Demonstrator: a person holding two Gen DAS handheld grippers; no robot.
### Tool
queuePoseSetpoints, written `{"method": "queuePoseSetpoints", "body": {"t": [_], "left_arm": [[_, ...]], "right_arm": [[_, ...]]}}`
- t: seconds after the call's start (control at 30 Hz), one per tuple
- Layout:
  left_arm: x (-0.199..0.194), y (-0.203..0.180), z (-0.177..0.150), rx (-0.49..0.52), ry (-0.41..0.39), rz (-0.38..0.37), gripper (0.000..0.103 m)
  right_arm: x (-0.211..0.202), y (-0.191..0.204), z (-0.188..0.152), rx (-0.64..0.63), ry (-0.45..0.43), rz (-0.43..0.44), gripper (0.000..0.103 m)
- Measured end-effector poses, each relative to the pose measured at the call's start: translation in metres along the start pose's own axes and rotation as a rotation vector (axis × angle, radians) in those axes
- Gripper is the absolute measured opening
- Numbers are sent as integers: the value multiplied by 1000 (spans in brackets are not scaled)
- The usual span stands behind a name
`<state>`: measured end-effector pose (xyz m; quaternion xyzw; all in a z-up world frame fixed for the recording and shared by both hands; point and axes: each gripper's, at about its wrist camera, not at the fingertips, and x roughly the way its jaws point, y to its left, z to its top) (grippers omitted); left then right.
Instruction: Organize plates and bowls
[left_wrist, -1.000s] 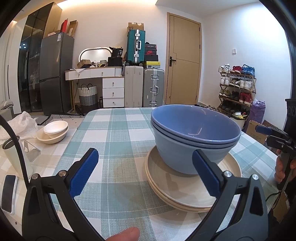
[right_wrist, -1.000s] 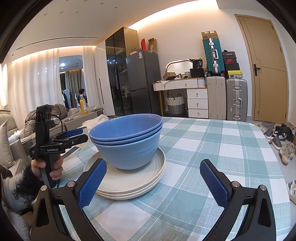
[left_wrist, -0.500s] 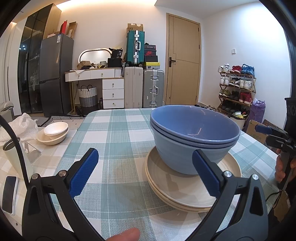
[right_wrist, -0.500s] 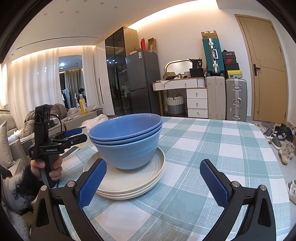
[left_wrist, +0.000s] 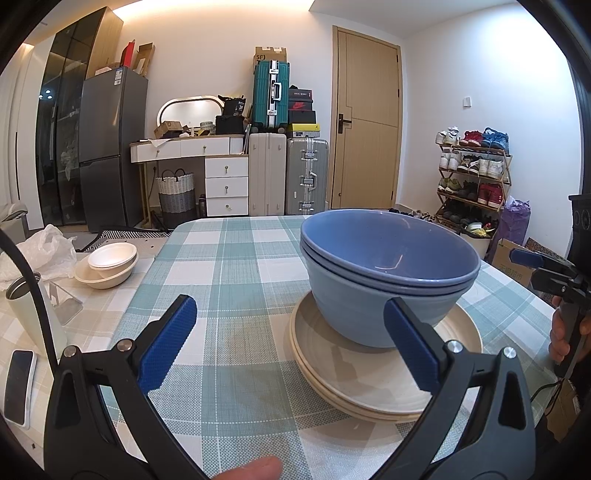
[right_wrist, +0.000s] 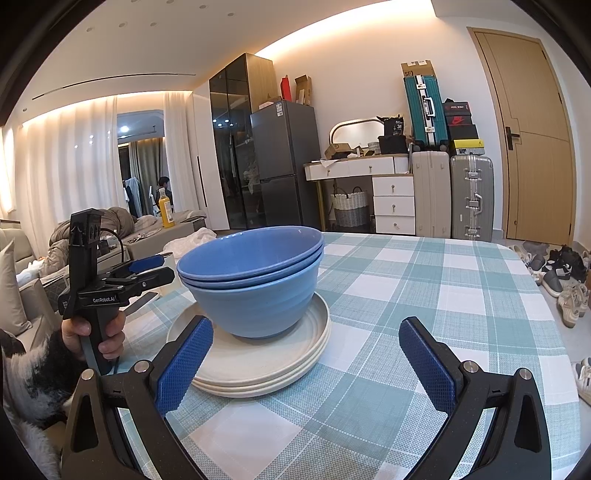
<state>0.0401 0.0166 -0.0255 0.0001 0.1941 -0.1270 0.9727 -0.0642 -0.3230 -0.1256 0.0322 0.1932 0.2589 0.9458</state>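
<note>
Nested blue bowls (left_wrist: 388, 273) (right_wrist: 255, 280) stand upright on a stack of cream plates (left_wrist: 373, 384) (right_wrist: 258, 365) on the checked tablecloth. My left gripper (left_wrist: 291, 343) is open and empty, its right pad in front of the bowls and plates, short of touching them. My right gripper (right_wrist: 306, 362) is open too, with its left pad over the plates' near rim and nothing between the fingers. Each gripper shows in the other's view, held in a hand: the right gripper (left_wrist: 546, 266) at the far right, the left gripper (right_wrist: 147, 269) at the left.
Two pale bowls (left_wrist: 109, 264) sit nested on the side table to the left, with a white tumbler (left_wrist: 27, 314), a phone (left_wrist: 18, 384) and a plastic bag (left_wrist: 44, 247). Beyond the table stand suitcases, a fridge, a door and a shoe rack (left_wrist: 472, 184).
</note>
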Motion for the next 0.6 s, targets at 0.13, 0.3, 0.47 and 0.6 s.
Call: {"method": "queuePoseSetpoints", "body": {"t": [0.13,0.3,0.47,0.6], "left_arm": [[0,0,0,0,2,0,101],[0,0,0,1,0,0,101],[0,0,1,8,-8,-2,101],[-2,1,4,13,-11,-3,101]], "right_arm": [[0,0,0,0,0,-1,103],[0,0,0,0,1,0,103],[0,1,0,-7,4,-2,103],[1,1,0,-8,6,-3,103]]}}
